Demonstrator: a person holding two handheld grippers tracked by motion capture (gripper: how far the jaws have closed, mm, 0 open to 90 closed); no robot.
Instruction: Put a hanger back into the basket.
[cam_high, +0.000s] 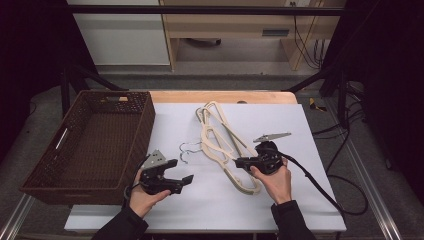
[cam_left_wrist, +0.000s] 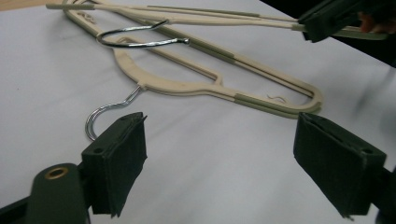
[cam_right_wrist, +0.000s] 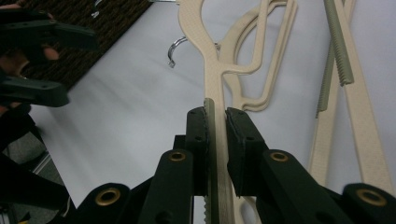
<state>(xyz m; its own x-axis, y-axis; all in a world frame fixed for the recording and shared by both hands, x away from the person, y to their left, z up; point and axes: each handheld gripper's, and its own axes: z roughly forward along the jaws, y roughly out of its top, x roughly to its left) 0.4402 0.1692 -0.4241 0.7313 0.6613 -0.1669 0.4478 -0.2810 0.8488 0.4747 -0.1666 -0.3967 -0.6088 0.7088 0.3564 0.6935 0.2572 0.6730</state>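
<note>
Right gripper view: the right gripper (cam_right_wrist: 216, 126) pinches a cream hanger (cam_right_wrist: 210, 70) tight. At 9 o'clock on the white table (cam_high: 280, 125), the left gripper (cam_high: 182, 172) gapes wide, holding nothing.

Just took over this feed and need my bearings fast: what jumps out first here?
The pile of cream hangers with chrome hooks, mid-table on the white sheet. The right tongs are shut on one hanger's arm, while the left tongs hover open just left of the pile. A dark wicker basket sits at the table's left edge.
</note>
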